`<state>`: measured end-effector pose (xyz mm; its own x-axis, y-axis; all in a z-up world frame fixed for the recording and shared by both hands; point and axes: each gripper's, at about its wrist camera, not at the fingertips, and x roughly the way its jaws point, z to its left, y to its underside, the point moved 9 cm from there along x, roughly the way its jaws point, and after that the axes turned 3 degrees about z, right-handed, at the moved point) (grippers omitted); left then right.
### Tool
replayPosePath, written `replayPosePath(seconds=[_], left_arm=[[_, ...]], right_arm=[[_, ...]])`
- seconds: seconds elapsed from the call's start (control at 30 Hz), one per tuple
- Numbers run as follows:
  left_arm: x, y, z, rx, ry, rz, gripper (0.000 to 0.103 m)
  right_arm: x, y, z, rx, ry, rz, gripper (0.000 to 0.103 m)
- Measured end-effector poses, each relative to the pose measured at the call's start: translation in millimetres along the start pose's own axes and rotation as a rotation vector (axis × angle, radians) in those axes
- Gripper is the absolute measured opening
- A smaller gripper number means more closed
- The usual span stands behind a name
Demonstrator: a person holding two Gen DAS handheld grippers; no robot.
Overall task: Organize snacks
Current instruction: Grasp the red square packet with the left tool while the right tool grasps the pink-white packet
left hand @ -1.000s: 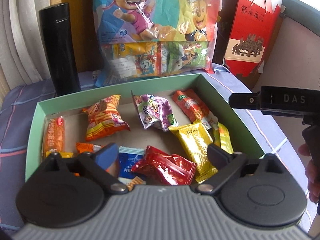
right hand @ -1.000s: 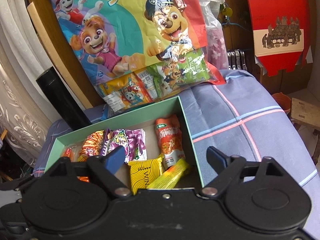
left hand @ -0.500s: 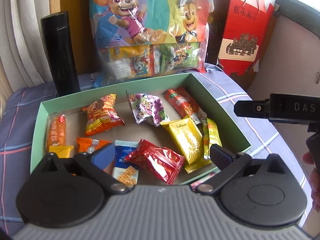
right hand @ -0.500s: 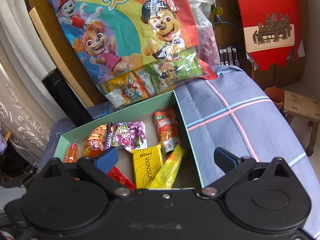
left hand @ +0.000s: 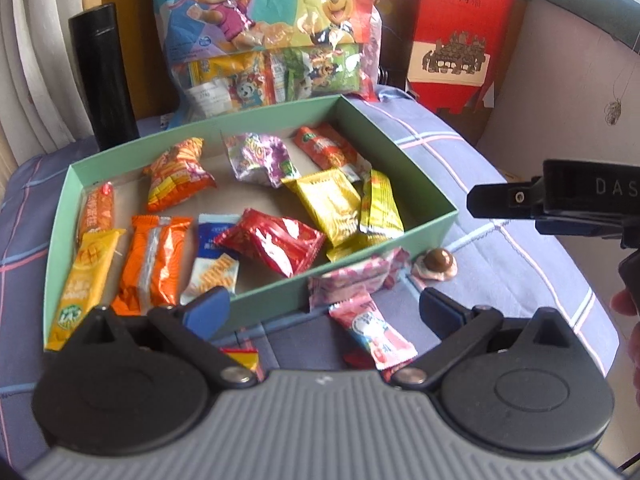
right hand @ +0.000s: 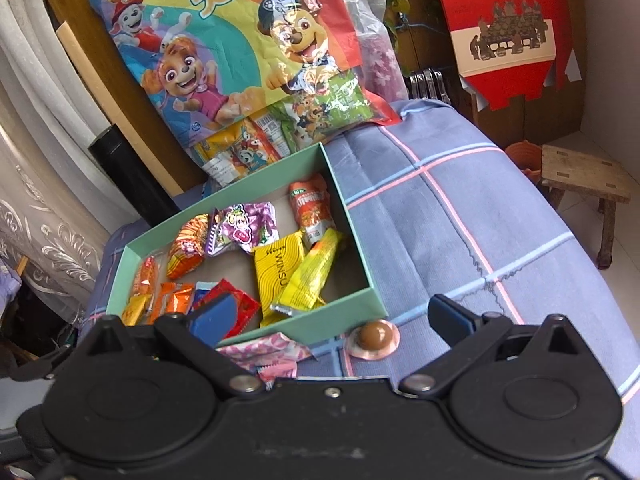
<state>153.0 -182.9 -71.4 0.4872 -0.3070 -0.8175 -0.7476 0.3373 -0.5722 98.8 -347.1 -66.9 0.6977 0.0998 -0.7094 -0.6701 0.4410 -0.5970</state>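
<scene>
- Both views have pulled back from the box [left hand: 432,220] over the last second; loose snacks on the cloth in front of it, hidden before, now show.
- Left gripper [left hand: 324,306]: jaws apart, nothing between the pads. It hangs over the near box wall and the loose packets, tilted down. Judged: backed off to take in what is still outside.
- Right gripper [right hand: 332,318]: jaws at their widest, empty. Seen from the left view it sits off to the right of the box, over the cloth [right hand: 460,220]. Judged: spread ready for the next pick.
- Nearest loose items: a red-yellow packet [left hand: 240,356], part hidden by the left gripper, and a pink stick [left hand: 372,332] lying between the left fingers' line of sight.
- Just beyond: a pink wrapper [left hand: 356,280] touching the outside of the box's near wall, and a chocolate ball [right hand: 374,338] on its opened foil, just beside the box's near right corner.
- Inside the box: about ten packets lying flat in loose rows, some overlapping; orange ones to the left, yellow ones to the right. Judged: most of the sorting is done; four pieces remain out.
- Far: a cartoon bag [right hand: 240,60] leans upright against the wall behind the box, likely the source. A black cylinder [left hand: 102,80] stands left of it, a red carton [left hand: 460,36] to the right.
</scene>
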Motion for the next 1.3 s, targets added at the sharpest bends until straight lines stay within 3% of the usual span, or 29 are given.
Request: replayPosePath(seconds=[0.47,0.83,0.93,1.0,1.23,1.3], left_arm=[[44.7,41.8,-30.6,0.053,-0.003,0.127,0.103],[55.9,49.0,-11.4,0.035,-0.019,0.157,0.103],[53.3,52.3,0.5,0.028,-0.029,0.155,0.103],[52.2,53.9,8.9,0.001,-0.026,0.159,0.103],[49.5,54.0,26.8,-0.028,-0.025,0.155,0.103],[49.5,55.3,28.5,-0.031,-0.018,0.156,0.103]], right_arm=[[12.1,47.8,-27.1,0.095,-0.025,0.084,0.103],[39.3,59.6,-11.9,0.080,-0.053,0.146,0.103],[48.8,62.8,-0.9,0.069,-0.069,0.175,0.098],[56.4,64.7,8.2,0.051,-0.073,0.191,0.086],[82.3,65.6,47.9,-0.035,-0.104,0.227,0.060],[88.8,65.8,55.3,-0.063,-0.099,0.239,0.047]])
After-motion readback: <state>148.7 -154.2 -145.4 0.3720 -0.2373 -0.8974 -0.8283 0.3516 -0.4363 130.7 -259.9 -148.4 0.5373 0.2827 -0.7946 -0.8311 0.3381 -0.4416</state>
